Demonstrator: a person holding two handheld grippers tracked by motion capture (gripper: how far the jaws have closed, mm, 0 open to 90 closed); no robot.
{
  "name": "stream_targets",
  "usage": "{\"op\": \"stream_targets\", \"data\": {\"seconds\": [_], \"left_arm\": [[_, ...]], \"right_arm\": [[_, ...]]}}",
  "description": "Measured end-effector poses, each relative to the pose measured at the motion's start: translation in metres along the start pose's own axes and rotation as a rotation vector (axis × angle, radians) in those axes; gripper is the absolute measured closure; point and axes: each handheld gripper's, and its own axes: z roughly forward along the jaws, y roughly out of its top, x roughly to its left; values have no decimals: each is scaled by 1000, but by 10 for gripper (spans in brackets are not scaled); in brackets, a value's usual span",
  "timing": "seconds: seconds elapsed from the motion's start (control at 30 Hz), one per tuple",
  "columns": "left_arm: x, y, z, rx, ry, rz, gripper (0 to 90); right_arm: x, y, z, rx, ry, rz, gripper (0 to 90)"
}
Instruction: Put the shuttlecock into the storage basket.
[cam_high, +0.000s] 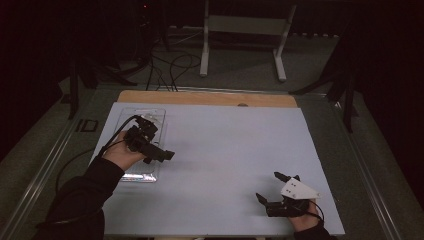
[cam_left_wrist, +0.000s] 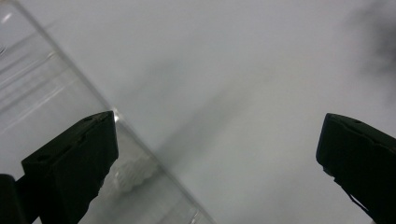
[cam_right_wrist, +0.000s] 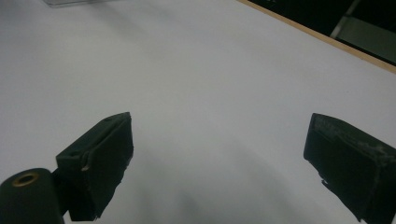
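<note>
Overhead, one white table (cam_high: 220, 165) is carrying one clear plastic tray (cam_high: 155, 116) w/ the left gripper (cam_high: 159, 153) hovering over its right edge, jaws wide apart & gripping nothing, tray contents looking blurry, while the right gripper (cam_high: 276, 186) is sitting well apart, also gaping.

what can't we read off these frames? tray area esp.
- High view: middle of the clear tray is covered by the left tongs and hand; contents unreadable.
- Left gripper view: small white thing at the tray's edge is blurred and partly behind a jaw.
- Right gripper view: tray cut off by the top edge.
</note>
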Motion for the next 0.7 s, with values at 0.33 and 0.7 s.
{"op": "stream_targets", "data": {"seconds": [0.33, 0.7], "left_arm": [[-16, 14, 10, -29, -56, 64, 0], [-34, 22, 27, -57, -60, 194, 0]], "right_arm": [[0, -1, -1, 0, 0, 3, 84], [-1, -1, -2, -2, -1, 3, 84]]}}
